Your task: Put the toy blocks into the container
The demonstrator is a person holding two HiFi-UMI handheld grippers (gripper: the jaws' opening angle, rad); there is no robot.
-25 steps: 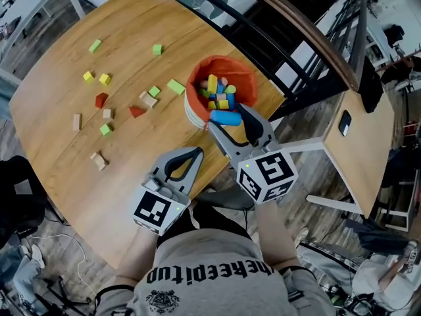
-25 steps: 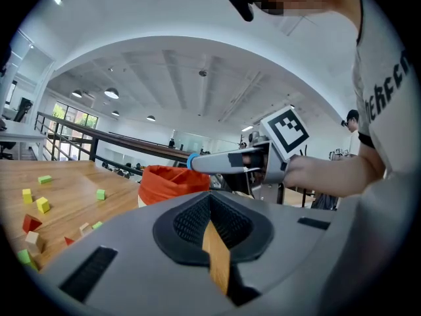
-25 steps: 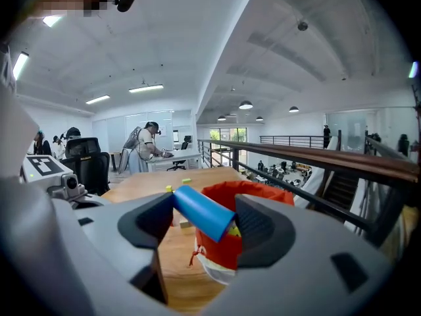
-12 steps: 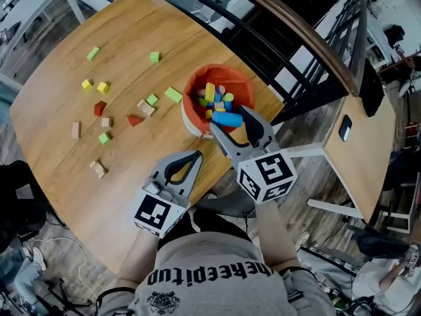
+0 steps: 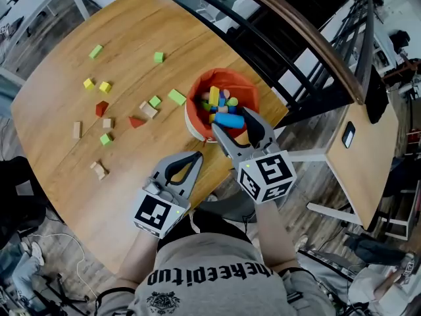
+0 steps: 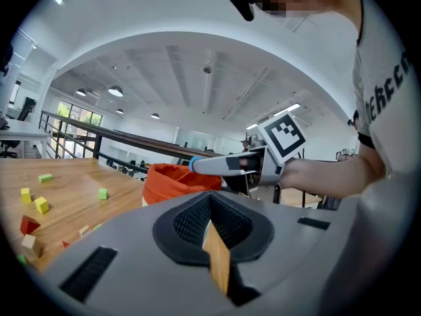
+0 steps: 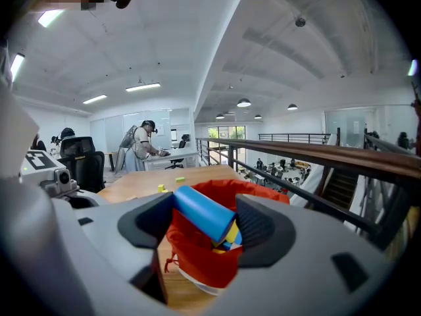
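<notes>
The orange container (image 5: 197,86) stands near the round wooden table's right edge, holding several coloured blocks. My right gripper (image 5: 229,119) is shut on a blue cylinder block (image 5: 228,120), which hangs over the container's near rim. The right gripper view shows the blue cylinder (image 7: 202,212) lying crosswise between the jaws above the orange container (image 7: 197,259). My left gripper (image 5: 195,155) hovers near the table's front edge, left of the container, shut and holding nothing. Loose blocks lie left of the container: a green one (image 5: 175,97), a red wedge (image 5: 136,121), a yellow one (image 5: 104,87).
More blocks are scattered across the table's left half, such as a green one (image 5: 97,51) far back and a natural wooden one (image 5: 99,170) near the front. A railing (image 5: 296,28) runs behind the table. A small side table (image 5: 368,170) stands to the right.
The right gripper has carried the blue cylinder a little further over the container's near rim. The left gripper has stayed where it was.
</notes>
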